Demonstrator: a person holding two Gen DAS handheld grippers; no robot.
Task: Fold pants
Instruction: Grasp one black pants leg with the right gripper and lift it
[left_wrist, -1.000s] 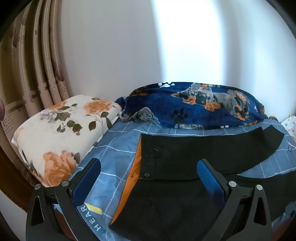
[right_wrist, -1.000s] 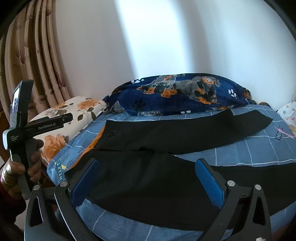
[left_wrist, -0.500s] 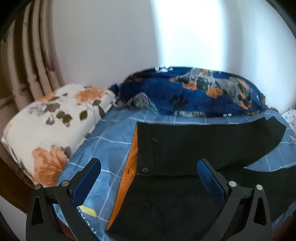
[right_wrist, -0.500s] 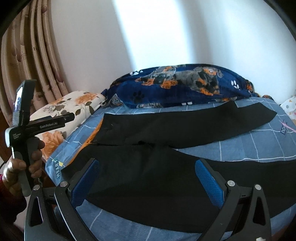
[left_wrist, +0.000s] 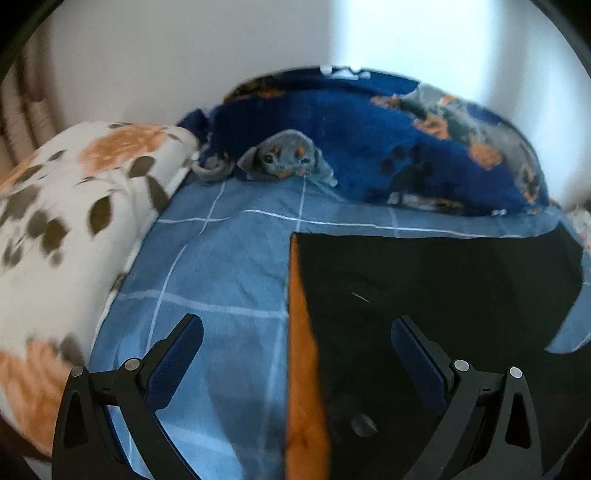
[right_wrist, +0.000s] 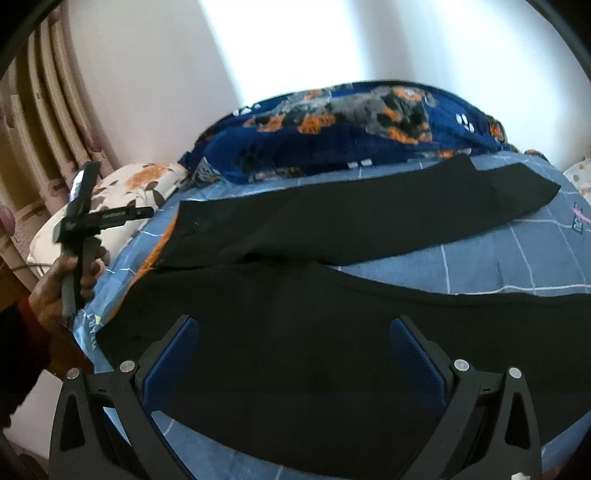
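Both spread, left gripper (left_wrist: 295, 354) over waistband of black pants (right_wrist: 332, 332) on bed (left_wrist: 221, 277), right gripper (right_wrist: 291, 350) above near leg: pinch waistband edge at 12 o'clock, avoid sheet.

pants (right_wrist: 332, 332) | black, orange inner waistband (left_wrist: 301, 369) | spread flat on bed, legs apart, unfolded

A bare strip of blue checked bedsheet (left_wrist: 221, 273) lay open in the middle left of the left wrist view, between the floral pillow (left_wrist: 62, 229) at the left edge and the black pants (left_wrist: 424, 295) at the right. A dark blue dog-print blanket (left_wrist: 369, 147) closed off the top. In the right wrist view, open sheet showed at middle right between the two spread pant legs.
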